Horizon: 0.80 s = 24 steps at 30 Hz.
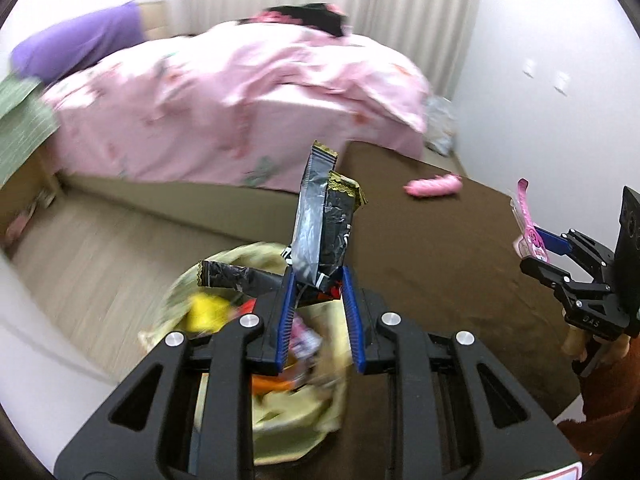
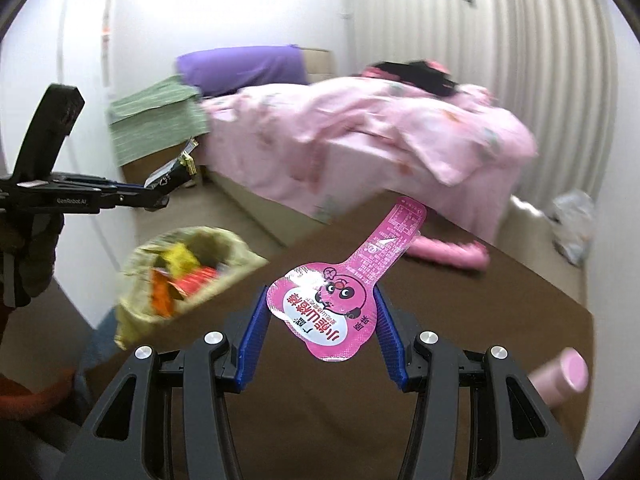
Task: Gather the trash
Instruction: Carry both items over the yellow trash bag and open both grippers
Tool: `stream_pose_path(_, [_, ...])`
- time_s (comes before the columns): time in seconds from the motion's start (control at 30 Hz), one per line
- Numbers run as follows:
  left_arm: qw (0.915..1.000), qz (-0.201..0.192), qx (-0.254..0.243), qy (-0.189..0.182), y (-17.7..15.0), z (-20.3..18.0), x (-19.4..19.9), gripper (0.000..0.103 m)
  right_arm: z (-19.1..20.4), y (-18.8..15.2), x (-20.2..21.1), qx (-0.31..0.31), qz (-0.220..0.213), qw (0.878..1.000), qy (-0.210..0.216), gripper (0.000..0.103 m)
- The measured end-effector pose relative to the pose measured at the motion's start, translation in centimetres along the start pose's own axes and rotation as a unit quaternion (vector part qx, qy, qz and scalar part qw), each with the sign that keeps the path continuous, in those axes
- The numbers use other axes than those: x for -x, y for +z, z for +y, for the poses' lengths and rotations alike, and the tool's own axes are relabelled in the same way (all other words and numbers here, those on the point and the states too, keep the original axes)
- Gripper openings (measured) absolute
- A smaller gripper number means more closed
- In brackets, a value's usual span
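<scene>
- Black-and-silver snack wrapper (image 1: 320, 220) was observed in the left wrist view, pinched at its lower end between the blue pads (image 1: 286, 320) of the left gripper (image 1: 318, 280); the fingers stood only narrowly apart, closed on the wrapper, which rose upright above them.
- Yellowish trash bag (image 1: 296, 408) sat directly below the left gripper, mouth open, with coloured litter inside.
- Brown table (image 1: 440, 248) carried a pink object (image 1: 434, 186) near its far edge.
- Right gripper (image 1: 536, 246) appeared at the right, clamped on a pink packet (image 1: 528, 220).
- Right wrist view: the pink packet (image 2: 344, 280) lay across the right gripper (image 2: 322, 304), gripped at both edges by moderately spread fingers, its narrow neck pointing toward the bed (image 2: 360, 128).
- Trash bag (image 2: 180, 276) hung at the table's (image 2: 460, 320) left edge, beneath the left gripper (image 2: 160, 192), which held the wrapper (image 2: 172, 172).
- Pink bottle (image 2: 564, 376) lay at the lower right of the table.
</scene>
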<state>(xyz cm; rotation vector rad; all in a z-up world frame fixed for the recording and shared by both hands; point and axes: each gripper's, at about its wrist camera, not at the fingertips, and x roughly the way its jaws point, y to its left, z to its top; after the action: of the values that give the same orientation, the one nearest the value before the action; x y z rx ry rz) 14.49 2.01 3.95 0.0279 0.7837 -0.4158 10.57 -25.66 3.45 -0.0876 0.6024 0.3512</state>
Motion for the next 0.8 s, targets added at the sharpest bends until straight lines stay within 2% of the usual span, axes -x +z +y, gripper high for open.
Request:
stream_pose_path(0.17, [0.9985, 0.014, 0.053, 0.006, -3.1, 4.1, 0.2, 0.022, 4.8, 2.8, -4.1, 0.05, 0.013, 0.996, 0.068, 0.048])
stream_pose_path(0.33, [0.9939, 0.047, 0.099, 0.007, -5.2, 6.6, -2.5, 0.022, 8.9, 3.3, -8.9, 0.112, 0.048, 0.987, 0.106, 0.048])
stream_pose_path(0.53, [0.9872, 0.077, 0.139, -0.005, -7.4, 8.5, -4.6, 0.022, 12.3, 2.7, -13.6, 0.155, 0.09, 0.975, 0.132, 0.048])
stream_pose_path(0.8, [0.9803, 0.097, 0.167, -0.045, -8.1, 9.5, -6.8, 0.022, 13.0, 1.9, -16.3, 0.153, 0.116, 0.971, 0.143, 0.048])
